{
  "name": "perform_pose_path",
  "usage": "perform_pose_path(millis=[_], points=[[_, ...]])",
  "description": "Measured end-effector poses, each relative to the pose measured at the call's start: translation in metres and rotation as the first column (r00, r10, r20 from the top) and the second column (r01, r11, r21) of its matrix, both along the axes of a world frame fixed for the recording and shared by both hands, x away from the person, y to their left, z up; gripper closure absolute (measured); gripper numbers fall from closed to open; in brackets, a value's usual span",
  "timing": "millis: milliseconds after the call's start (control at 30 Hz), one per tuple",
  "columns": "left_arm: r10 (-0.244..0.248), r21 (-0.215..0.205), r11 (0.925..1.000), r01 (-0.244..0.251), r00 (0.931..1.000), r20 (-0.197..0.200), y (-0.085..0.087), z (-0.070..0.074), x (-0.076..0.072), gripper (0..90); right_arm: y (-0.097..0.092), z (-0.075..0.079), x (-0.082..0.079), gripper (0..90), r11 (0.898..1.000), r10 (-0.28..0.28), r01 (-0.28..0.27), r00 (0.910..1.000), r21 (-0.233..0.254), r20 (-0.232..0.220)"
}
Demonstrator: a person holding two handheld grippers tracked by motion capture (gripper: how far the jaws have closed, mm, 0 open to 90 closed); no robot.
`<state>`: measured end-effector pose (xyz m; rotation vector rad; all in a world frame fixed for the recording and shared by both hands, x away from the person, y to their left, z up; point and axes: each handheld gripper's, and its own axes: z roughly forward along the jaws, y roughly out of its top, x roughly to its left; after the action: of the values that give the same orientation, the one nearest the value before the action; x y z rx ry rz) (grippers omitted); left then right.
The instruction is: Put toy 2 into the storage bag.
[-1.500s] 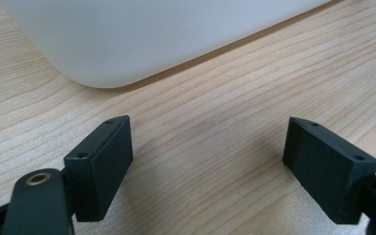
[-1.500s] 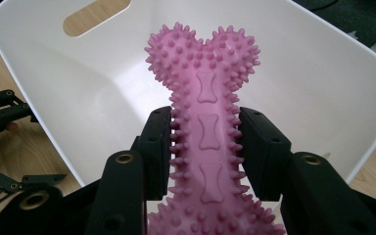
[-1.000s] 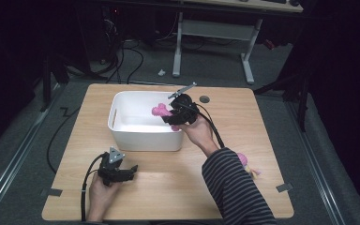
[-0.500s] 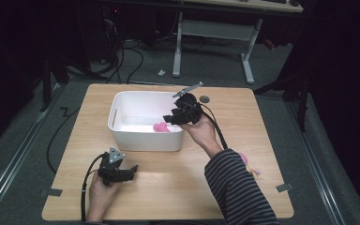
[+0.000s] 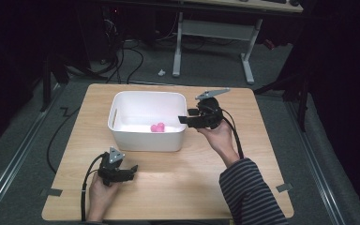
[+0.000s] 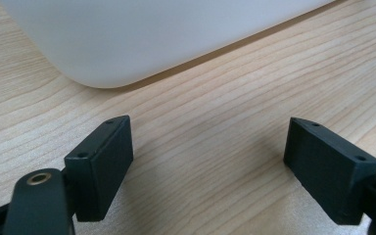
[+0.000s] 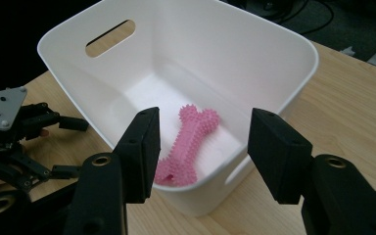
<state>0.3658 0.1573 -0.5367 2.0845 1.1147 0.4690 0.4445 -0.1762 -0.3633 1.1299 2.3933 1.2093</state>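
A pink spiked bone toy (image 5: 157, 127) (image 7: 188, 144) lies on the floor of the white bin (image 5: 146, 140) (image 7: 293, 44), near its front wall. My right gripper (image 5: 183, 120) (image 7: 203, 122) hovers just off the bin's right rim and points left at it. Its jaws have just been opening and are open with nothing between them. My left gripper (image 5: 132, 169) (image 6: 208, 142) rests on the wooden table (image 5: 192, 187) in front of the bin's left corner, open and empty. It also appears in the right gripper view (image 7: 71, 147). The bin's wall (image 6: 142, 34) is close ahead of it.
The bin stands at the table's back middle. Grey tape marks (image 5: 284, 187) sit near the table's front corners. Behind the table are a desk's white legs (image 5: 246, 61) and cables on the dark floor (image 5: 136, 56).
The right gripper held the pink toy over the bin, then let it go. The toy dropped into the bin. The gripper drew back to the right, past the rim, jaws apart. The left gripper stayed put.
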Motion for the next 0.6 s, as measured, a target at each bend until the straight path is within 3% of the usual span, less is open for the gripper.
perform_pose_path(millis=[300, 600], points=[[0.001, 0.000, 1.0000, -0.001, 1.0000, 0.001, 0.000, 0.000, 0.000, 18.9, -0.043, -0.009, -0.015, 45.2, 0.995, -0.097, 0.097, 0.9952, 0.032, 0.014], [0.001, 0.001, 1.0000, -0.001, 1.0000, 0.001, 0.000, 0.000, 0.000, 18.9, -0.069, -0.022, -0.029, 43.8, 0.986, -0.168, 0.168, 0.9856, 0.009, 0.016]])
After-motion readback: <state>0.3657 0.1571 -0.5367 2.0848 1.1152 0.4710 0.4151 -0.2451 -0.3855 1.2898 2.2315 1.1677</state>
